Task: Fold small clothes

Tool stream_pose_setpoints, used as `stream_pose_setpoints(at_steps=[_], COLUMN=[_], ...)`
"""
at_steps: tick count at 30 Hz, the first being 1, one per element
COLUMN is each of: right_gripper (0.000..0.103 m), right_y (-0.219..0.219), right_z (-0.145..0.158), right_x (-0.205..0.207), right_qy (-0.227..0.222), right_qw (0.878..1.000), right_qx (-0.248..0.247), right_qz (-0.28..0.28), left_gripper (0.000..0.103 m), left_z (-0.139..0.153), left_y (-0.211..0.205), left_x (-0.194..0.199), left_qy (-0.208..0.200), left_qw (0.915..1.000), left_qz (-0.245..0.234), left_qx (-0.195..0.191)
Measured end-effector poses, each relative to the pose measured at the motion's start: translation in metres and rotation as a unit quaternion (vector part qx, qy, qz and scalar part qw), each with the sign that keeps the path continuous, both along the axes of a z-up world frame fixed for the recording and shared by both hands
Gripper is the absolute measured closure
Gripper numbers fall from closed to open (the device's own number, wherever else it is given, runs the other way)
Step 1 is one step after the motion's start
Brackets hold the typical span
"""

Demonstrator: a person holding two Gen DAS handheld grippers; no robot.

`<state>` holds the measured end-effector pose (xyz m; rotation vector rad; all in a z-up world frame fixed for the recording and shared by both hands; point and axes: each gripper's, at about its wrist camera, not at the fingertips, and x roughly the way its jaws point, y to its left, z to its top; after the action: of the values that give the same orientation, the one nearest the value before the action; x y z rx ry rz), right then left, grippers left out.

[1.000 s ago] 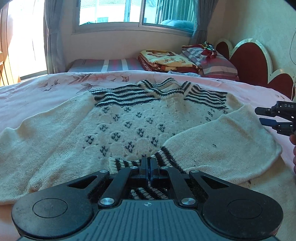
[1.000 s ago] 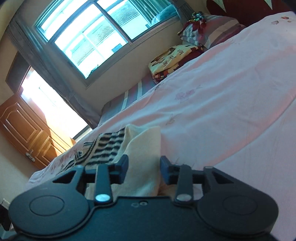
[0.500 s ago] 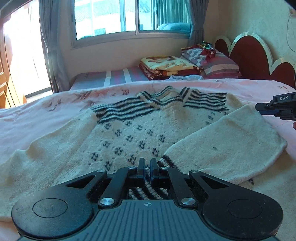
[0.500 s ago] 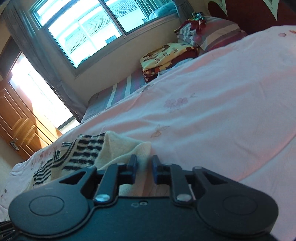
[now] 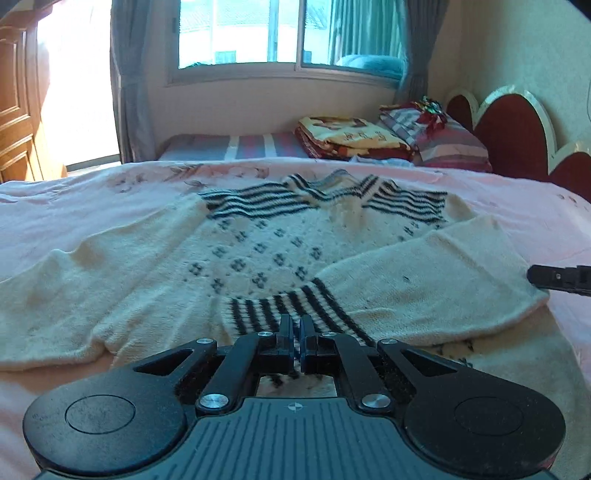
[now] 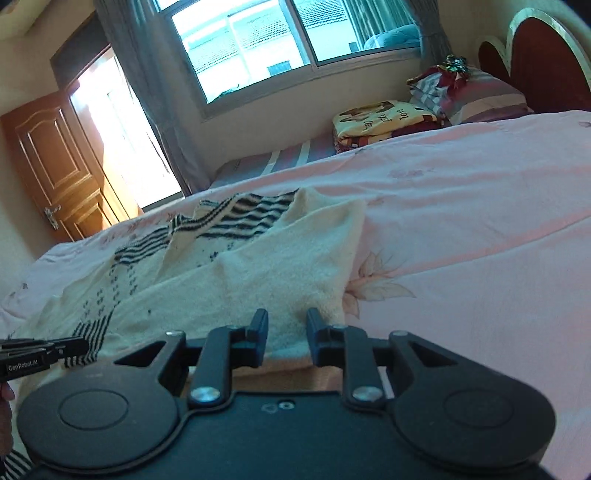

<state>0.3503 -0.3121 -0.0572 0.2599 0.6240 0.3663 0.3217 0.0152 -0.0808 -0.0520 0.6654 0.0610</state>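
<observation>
While the left gripper [image 5: 296,326] sits low over the bed, its two fingers [image 5: 284,332] are pressed close together with only a thin slit between them. They pinch the striped cuff [image 5: 291,310] of the sweater [image 5: 266,254]. That cuff is at the end of a sleeve [image 5: 424,280] that is folded in across the front of the sweater.

The right gripper [image 6: 287,328] has its fingers [image 6: 260,328] apart. The folded edge of the sleeve [image 6: 295,280] lies between them, but they do not squeeze it. In the left view, the tip of the right gripper [image 5: 557,279] shows as a dark bar just beside the sleeve's outer edge. In the right view, the tip of the left gripper [image 6: 55,349] pokes in from the left side, at the striped cuff [image 6: 92,332].

The sweater is white and fuzzy, with small dark flower marks on the front and dark stripes near the neck. It lies flat, front up, on a pink sheet [image 5: 74,206] with flower prints. Its other sleeve [image 5: 55,291] is spread out to the left.

Far back, a folded blanket [image 5: 351,136] and pillows [image 5: 443,140] are stacked near the red headboard [image 5: 513,133]. Behind them is a window [image 5: 273,33] with grey curtains [image 5: 129,77]. A brown door [image 6: 55,166] stands at the left.
</observation>
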Motion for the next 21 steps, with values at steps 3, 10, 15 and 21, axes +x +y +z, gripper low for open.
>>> stream_pose_setpoints(at_steps=[3,10,15,21], right_gripper=[0.07,0.069,0.068,0.07], right_y=[0.0,0.004,0.008,0.011], right_z=[-0.001,-0.004,-0.003,-0.006], right_x=[-0.008,-0.015,-0.015,-0.016], right_qy=[0.003,0.01,0.011,0.017], right_qw=[1.0,1.0,1.0,1.0], right_qx=[0.0,0.006,0.004,0.002], right_qz=[-0.002,-0.013,-0.016,-0.016], left_gripper=[0.1,0.046,0.069,0.101], left_z=[0.0,-0.013,-0.024,-0.002], left_y=[0.025,0.042,0.046,0.055], left_x=[-0.004,0.016,0.03,0.029], left_qy=[0.001,0.022,0.042,-0.033], left_qw=[0.999,0.9968,0.9946,0.9962], left_qz=[0.034,0.027,0.015,0.007], left_qx=[-0.029,-0.072,-0.094,-0.08])
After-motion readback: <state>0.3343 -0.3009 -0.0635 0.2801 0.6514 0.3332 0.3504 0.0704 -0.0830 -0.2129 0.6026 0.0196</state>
